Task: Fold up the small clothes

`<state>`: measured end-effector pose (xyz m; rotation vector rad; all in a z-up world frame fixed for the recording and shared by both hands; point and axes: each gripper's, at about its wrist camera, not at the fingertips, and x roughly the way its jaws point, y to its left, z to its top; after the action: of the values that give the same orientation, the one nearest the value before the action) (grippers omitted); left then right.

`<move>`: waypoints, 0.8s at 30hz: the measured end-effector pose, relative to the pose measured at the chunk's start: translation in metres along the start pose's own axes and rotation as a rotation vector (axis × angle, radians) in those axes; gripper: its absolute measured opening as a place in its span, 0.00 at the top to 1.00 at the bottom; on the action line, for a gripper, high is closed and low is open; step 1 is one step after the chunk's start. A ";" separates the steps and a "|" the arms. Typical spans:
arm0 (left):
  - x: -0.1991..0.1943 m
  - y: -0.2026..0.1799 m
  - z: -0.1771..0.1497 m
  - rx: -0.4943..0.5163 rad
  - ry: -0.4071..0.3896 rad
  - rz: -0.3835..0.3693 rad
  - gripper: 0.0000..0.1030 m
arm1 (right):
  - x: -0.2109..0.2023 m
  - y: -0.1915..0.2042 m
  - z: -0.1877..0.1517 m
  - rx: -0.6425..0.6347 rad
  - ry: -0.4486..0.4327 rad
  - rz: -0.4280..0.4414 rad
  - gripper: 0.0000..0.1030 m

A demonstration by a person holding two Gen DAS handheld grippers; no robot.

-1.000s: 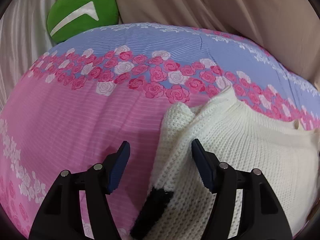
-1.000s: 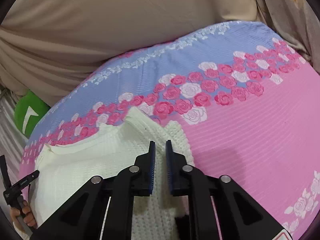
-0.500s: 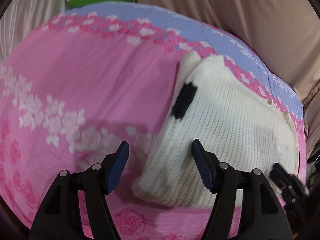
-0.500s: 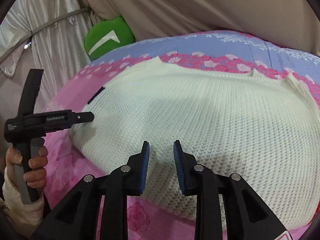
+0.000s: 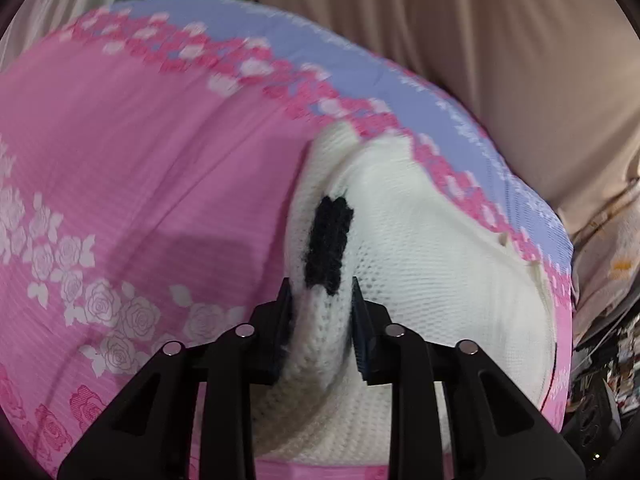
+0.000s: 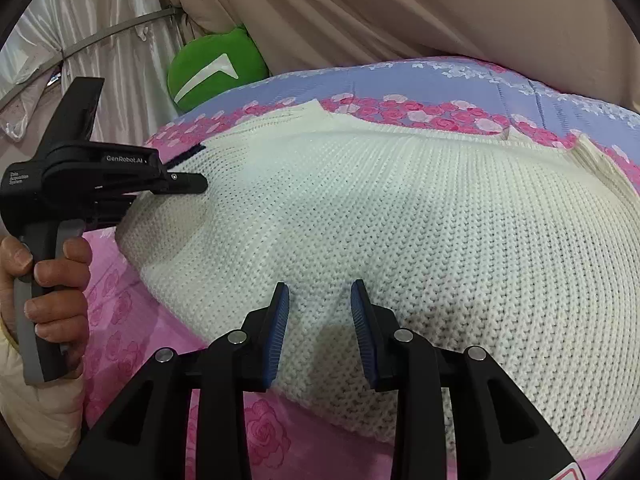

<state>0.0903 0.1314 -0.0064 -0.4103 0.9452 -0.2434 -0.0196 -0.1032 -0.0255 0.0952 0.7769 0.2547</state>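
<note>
A cream knitted sweater (image 6: 400, 220) with a black patch (image 5: 329, 244) lies folded on the pink and blue rose-print bedspread (image 5: 140, 168). My left gripper (image 5: 320, 300) is shut on the sweater's left folded edge (image 5: 320, 344), just below the black patch; it also shows in the right wrist view (image 6: 188, 184) at the sweater's left edge. My right gripper (image 6: 319, 300) is partly open, its fingers straddling the near edge of the sweater with knit fabric between them.
A green cushion (image 6: 214, 70) sits at the back left. Beige curtain fabric (image 6: 400, 12) hangs behind the bed. Clutter shows past the bed's right edge (image 5: 600, 340). A hand (image 6: 44, 280) holds the left gripper's handle.
My left gripper has closed on the sweater's left edge after being wide open. My right gripper has opened wider and come down onto the sweater's near edge.
</note>
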 end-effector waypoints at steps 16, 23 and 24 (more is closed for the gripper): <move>-0.025 -0.261 -0.067 0.551 -0.095 -0.169 0.81 | -0.125 -0.097 -0.058 0.271 -0.138 -0.110 0.61; 0.068 -0.315 -0.127 0.627 0.108 -0.086 0.78 | -0.158 -0.135 -0.092 0.376 -0.144 -0.183 0.60; 0.065 -0.316 -0.129 0.635 0.088 -0.077 0.77 | -0.160 -0.139 -0.095 0.381 -0.145 -0.190 0.60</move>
<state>0.0130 -0.2069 0.0191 0.1510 0.8856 -0.6140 -0.1688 -0.2804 -0.0089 0.3938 0.6773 -0.0826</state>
